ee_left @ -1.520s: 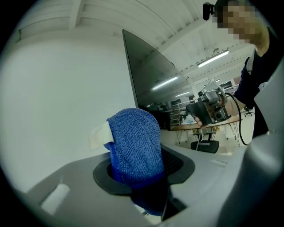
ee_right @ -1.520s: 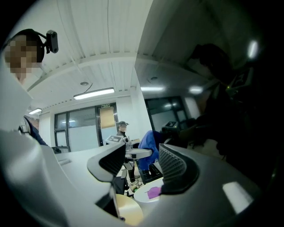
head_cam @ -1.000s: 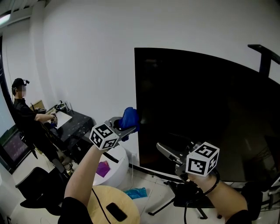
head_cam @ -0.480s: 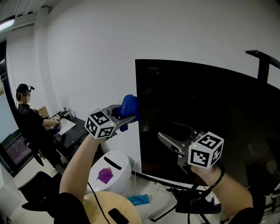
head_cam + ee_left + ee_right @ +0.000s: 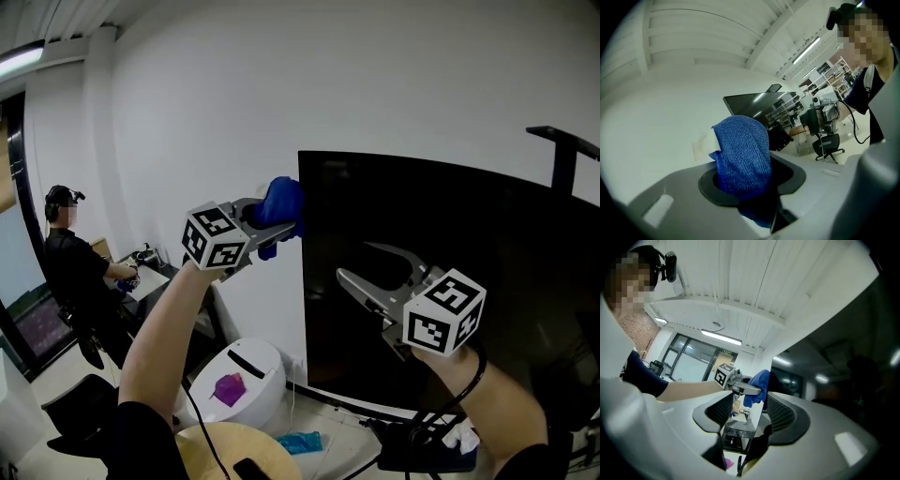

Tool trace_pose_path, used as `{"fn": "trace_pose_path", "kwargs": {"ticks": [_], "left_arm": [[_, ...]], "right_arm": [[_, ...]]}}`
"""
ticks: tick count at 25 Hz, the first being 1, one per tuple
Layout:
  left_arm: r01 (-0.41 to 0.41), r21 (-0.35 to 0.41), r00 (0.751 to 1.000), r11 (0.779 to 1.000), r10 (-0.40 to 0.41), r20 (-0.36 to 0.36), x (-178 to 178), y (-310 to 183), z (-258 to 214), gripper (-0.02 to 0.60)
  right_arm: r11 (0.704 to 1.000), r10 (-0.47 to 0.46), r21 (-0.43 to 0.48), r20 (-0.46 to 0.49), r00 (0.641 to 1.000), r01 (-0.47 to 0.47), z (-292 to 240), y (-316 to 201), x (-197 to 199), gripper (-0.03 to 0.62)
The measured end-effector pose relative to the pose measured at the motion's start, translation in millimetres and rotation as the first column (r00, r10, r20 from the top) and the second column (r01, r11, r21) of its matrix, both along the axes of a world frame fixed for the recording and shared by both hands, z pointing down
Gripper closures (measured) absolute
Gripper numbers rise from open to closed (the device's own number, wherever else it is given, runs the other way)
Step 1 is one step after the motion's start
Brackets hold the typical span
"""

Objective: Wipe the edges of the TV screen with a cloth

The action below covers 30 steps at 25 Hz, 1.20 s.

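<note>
The black TV screen (image 5: pixel 487 253) stands against the white wall. My left gripper (image 5: pixel 281 225) is shut on a bunched blue cloth (image 5: pixel 279 206), held just left of the screen's left edge, not far below the top corner. In the left gripper view the cloth (image 5: pixel 743 157) bulges out between the jaws. My right gripper (image 5: pixel 356 261) hovers in front of the screen, short of that edge. Its jaws are apart and have just been closing, gripping nothing. The right gripper view looks along the TV's left edge (image 5: pixel 754 427) towards the cloth (image 5: pixel 757 380).
A person (image 5: pixel 70 262) sits at a desk far left. Below stand a white bin (image 5: pixel 253 361) with a purple item, a round wooden stool (image 5: pixel 220 450) and the TV's stand base (image 5: pixel 422 455). A black post (image 5: pixel 562 155) rises at the right.
Both grippers have risen alongside the TV. The left one carried the cloth up the left edge towards the top corner. The right one climbed in front of the screen.
</note>
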<state>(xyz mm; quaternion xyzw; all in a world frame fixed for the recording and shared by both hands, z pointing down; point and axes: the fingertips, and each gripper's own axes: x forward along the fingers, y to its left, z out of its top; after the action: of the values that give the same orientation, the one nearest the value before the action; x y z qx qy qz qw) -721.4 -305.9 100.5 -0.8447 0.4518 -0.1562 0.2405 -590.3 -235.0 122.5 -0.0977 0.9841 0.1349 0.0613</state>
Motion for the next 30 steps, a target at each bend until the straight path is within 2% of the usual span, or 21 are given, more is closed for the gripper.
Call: {"fn": "trace_pose_path", "kwargs": {"ticks": [6, 11, 17, 20, 25, 27, 30], "left_arm": [[-0.004, 0.026, 1.000, 1.000, 0.004, 0.010, -0.8, -3.3, -36.4, 0.434], [0.028, 0.031, 0.997, 0.999, -0.031, 0.076, -3.5, -5.1, -77.1, 0.434], [0.065, 0.072, 0.990, 0.995, -0.073, 0.118, -13.2, 4.0, -119.0, 0.434], [0.072, 0.084, 0.975, 0.994, -0.088, 0.205, -7.0, 15.6, -140.6, 0.434], [0.117, 0.116, 0.917, 0.986, -0.152, 0.369, 14.8, 18.7, -165.5, 0.433], [0.138, 0.100, 0.906, 0.985, -0.166, 0.390, 21.6, 11.0, -165.8, 0.434], [0.134, 0.036, 0.914, 0.990, -0.137, 0.381, 31.2, 0.9, -153.3, 0.433]], "right_arm": [[0.997, -0.009, 0.075, 0.017, 1.000, 0.008, -28.0, 13.0, 0.7, 0.365], [0.991, -0.023, 0.133, 0.025, 0.999, 0.019, -51.5, 25.2, 2.6, 0.368], [0.989, -0.025, 0.146, 0.043, 0.999, 0.018, -61.4, 29.4, 16.9, 0.370], [0.989, -0.015, 0.147, 0.058, 0.998, 0.006, -64.8, 28.2, 31.5, 0.373], [0.992, 0.011, 0.128, 0.085, 0.996, -0.022, -66.1, 20.6, 55.9, 0.375], [0.993, 0.020, 0.110, 0.099, 0.995, -0.031, -64.6, 18.0, 65.0, 0.376], [0.995, 0.033, 0.093, 0.111, 0.993, -0.044, -60.0, 18.0, 75.4, 0.379]]}}
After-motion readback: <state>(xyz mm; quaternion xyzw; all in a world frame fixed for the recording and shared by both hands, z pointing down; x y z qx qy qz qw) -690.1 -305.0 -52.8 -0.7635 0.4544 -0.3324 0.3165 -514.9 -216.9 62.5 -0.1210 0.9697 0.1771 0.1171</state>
